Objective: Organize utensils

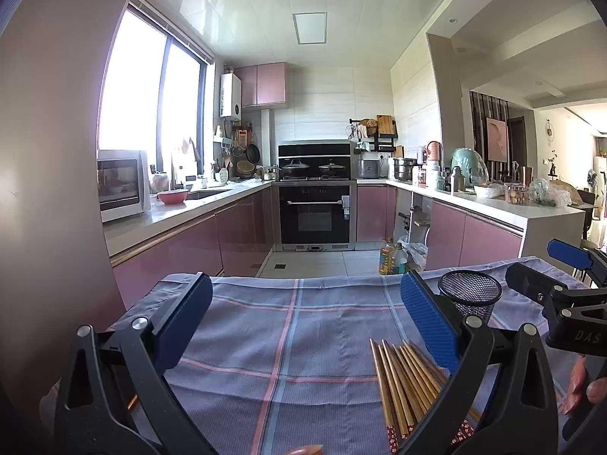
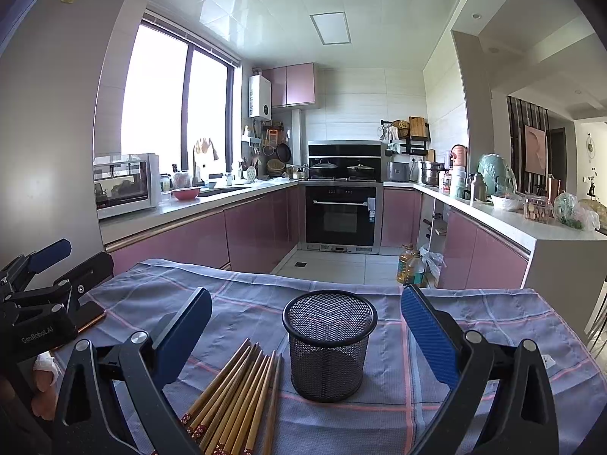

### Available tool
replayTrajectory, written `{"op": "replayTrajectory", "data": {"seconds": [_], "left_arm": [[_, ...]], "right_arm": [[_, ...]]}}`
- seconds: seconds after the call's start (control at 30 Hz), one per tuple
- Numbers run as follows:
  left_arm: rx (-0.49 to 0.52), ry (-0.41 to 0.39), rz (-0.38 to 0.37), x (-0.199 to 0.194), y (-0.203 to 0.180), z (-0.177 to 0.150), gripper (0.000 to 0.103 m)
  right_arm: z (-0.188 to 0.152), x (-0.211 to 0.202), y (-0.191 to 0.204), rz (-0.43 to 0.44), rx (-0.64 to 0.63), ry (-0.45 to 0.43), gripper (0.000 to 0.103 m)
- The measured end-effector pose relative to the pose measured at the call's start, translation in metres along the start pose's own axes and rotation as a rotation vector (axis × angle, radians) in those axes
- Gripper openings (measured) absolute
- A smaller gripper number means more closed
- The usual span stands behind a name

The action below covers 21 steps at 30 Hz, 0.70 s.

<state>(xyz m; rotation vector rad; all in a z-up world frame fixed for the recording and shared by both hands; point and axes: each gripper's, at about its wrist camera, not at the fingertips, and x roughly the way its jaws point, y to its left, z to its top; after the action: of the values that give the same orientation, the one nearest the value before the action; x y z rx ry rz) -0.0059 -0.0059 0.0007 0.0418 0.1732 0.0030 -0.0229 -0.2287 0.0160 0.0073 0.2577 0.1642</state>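
Note:
Several wooden chopsticks with red patterned ends lie bundled on the checked cloth, just left of an upright black mesh cup. In the left wrist view the chopsticks lie low right, partly under my right-hand finger, and the mesh cup stands behind it. My left gripper is open above the bare cloth. My right gripper is open too, with the cup standing between and beyond its blue pads. Each gripper shows in the other's view: the right gripper at the right edge, the left gripper at the left edge.
The table wears a blue-grey checked cloth. A phone lies at its left edge. Behind is a kitchen with pink cabinets, an oven and oil bottles on the floor. A hand holds the right gripper's handle.

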Motion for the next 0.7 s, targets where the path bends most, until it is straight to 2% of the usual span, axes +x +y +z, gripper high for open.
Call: {"op": "replayTrajectory", "data": {"seconds": [0.7], "left_arm": [[0.003,-0.004,0.001,-0.0016,-0.0004,0.0,0.098]], "right_arm": [[-0.003,-0.0009,0.0007,-0.001,0.005,-0.006,0.097]]}}
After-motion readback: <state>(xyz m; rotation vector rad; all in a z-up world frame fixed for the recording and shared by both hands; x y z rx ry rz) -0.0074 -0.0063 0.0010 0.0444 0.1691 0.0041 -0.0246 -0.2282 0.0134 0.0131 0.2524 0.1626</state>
